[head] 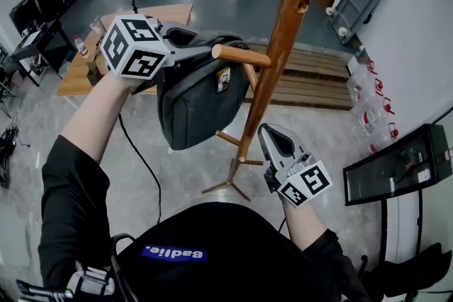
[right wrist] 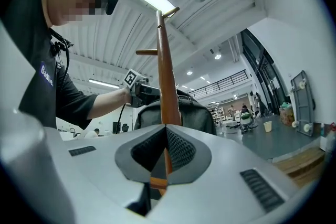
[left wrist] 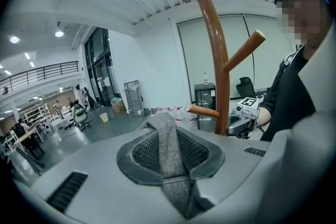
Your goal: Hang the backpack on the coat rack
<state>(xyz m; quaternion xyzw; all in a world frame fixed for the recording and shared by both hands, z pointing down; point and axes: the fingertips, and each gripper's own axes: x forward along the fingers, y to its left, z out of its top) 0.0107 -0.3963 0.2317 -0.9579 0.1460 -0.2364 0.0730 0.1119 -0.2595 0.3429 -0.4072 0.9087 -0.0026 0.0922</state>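
A dark grey backpack (head: 192, 101) hangs in the air from its grey strap (left wrist: 167, 157), and my left gripper (head: 190, 47) is shut on that strap. The bag's top is level with a side peg (head: 241, 55) of the wooden coat rack (head: 287, 18) and just left of it. In the left gripper view the rack's pole (left wrist: 212, 55) rises behind the strap. My right gripper (head: 273, 131) is low beside the pole's foot, shut and holding nothing. In the right gripper view it (right wrist: 166, 131) points up along the pole (right wrist: 165, 71), with the backpack (right wrist: 195, 110) behind.
The rack's splayed feet (head: 228, 184) rest on a glossy floor. A wooden table (head: 78, 71) is at the left, a slatted wooden platform (head: 311, 78) lies behind the rack, and a black screen (head: 396, 166) is at the right. A cable (head: 141, 152) trails across the floor.
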